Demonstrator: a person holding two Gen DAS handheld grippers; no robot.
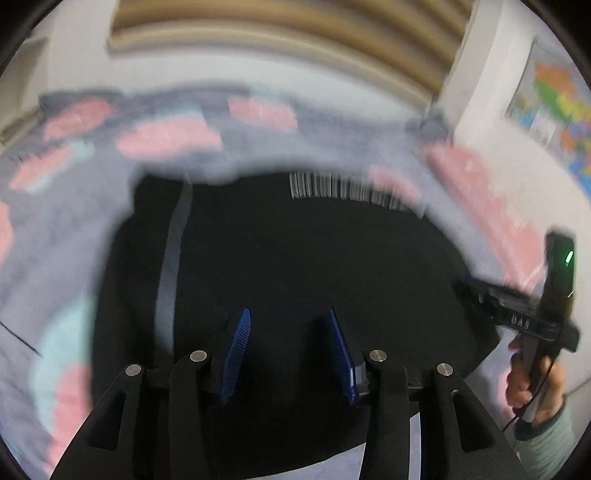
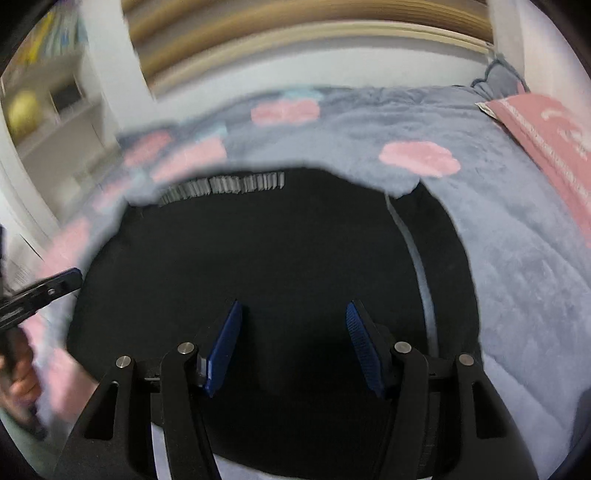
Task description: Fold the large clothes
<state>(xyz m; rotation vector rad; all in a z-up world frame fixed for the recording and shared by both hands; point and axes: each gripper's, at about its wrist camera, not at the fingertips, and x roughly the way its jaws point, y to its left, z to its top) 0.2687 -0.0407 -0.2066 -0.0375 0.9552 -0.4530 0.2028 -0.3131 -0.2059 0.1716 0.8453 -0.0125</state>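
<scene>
A large black garment [image 1: 288,251] with a white barcode-like print [image 1: 343,190] and a grey side stripe [image 1: 171,258] lies flat on a blanket-covered bed. My left gripper [image 1: 288,321] hovers over its near part, open and empty, blue pads apart. In the right wrist view the same garment [image 2: 280,251] shows with its print [image 2: 229,186] and stripe [image 2: 417,266]. My right gripper [image 2: 293,314] is open and empty above it. The right gripper also shows in the left wrist view [image 1: 461,286], at the garment's right edge. The left gripper shows in the right wrist view [image 2: 75,275], at the left edge.
The bed carries a fluffy grey-blue blanket [image 2: 509,236] with pink and light blue patches. A pink folded cloth [image 2: 554,147] lies at the far right. White walls and a wooden headboard [image 2: 295,33] stand behind. A colourful map [image 1: 554,110] hangs on the wall.
</scene>
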